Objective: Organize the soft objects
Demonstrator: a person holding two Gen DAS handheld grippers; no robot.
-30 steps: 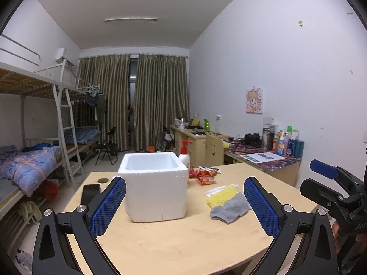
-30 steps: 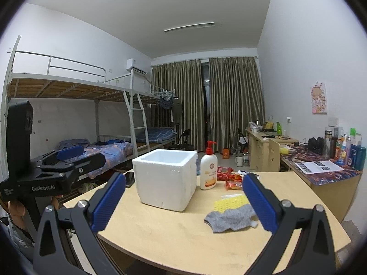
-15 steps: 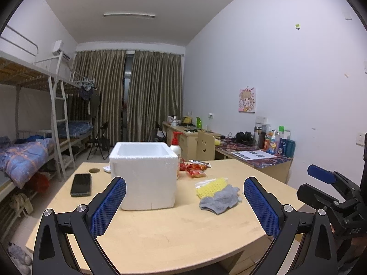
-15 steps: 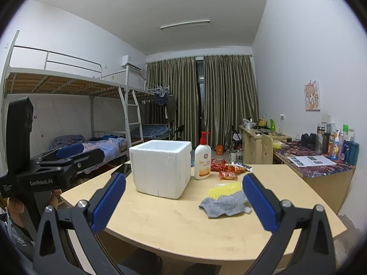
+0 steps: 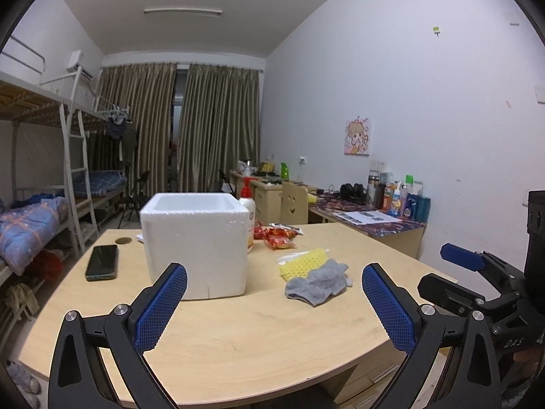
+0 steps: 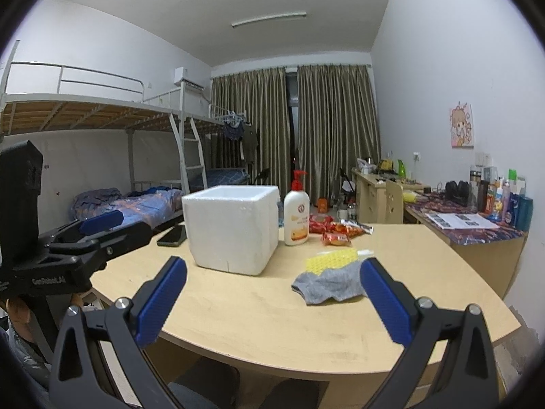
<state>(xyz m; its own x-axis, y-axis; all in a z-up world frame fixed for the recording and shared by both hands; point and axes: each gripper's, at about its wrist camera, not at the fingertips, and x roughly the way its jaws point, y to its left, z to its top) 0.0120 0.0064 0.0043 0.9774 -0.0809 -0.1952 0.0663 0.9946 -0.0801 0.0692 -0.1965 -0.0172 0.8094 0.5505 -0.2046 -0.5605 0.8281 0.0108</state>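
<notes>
Two blue-padded fingers of the left gripper [image 5: 274, 301] stand wide apart with nothing between them in the left wrist view, held above the near edge of a light wooden table [image 5: 238, 347]. Past them, a white styrofoam box [image 5: 196, 228] sits open-topped on the table, with a black phone [image 5: 102, 261] lying flat to its left. A crumpled grey sock [image 5: 316, 283] lies to the right of the box, touching a yellow foam mesh sleeve [image 5: 304, 263] just behind it. Red snack packets [image 5: 277, 235] lie farther back, and a pump lotion bottle [image 5: 248, 201] stands behind the box. At the right edge the right gripper [image 5: 466, 272] shows from the side.

From the right wrist view, the right gripper [image 6: 272, 298] also has its jaws spread and empty above the table [image 6: 259, 327]. The grey sock [image 6: 328, 284] lies just ahead, near the right finger, partly over the yellow mesh sleeve [image 6: 332, 259]. The styrofoam box [image 6: 235, 226] stands left of centre with the lotion bottle [image 6: 297, 213] beside it. The left gripper [image 6: 88, 238] enters from the left.
</notes>
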